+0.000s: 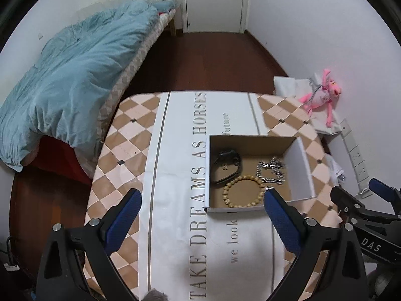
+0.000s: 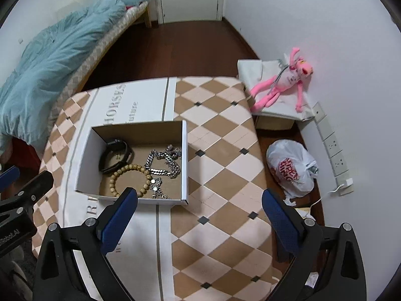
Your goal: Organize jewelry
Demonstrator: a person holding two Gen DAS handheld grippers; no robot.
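A: We have the left gripper [image 1: 202, 204] up above the checkered brown-and-cream table [image 1: 120, 150], its blue-padded fingers [image 1: 122, 222] spread wide with nothing between them.

B: Same for us on the right gripper [image 2: 199, 203]: jaws wide apart, empty, hanging over the table's near right part. We can see your gripper at the left edge of our view.

A: And the right one shows at the right edge of ours. The open shallow cardboard box with white outer walls [image 1: 206, 173] sits on the white printed paper sheet with grey lettering [image 1: 175, 175], just ahead of us.

B: All the jewelry we can make out lies inside that box [image 2: 185, 160]. We see the black wristband with a dark face [image 2: 115, 154] at the far left of its floor.

A: Agreed; in our view the black band [image 1: 226, 166] lies against the box's left side, the round bracelet of pale wooden beads [image 1: 242, 191] just in front of it.

B: The beads [image 2: 130, 179] touch the band's edge, we think. The heavy silver link chain [image 2: 164, 161] is bunched to the right, and a smaller glittering silver piece [image 2: 157, 188] lies near the front wall, beside the beads.

A: We see the chain [image 1: 270, 169] too; the small piece is hidden behind our right finger.

B: Off the table, a pink plush toy [image 2: 283, 81] leans on the white wall.
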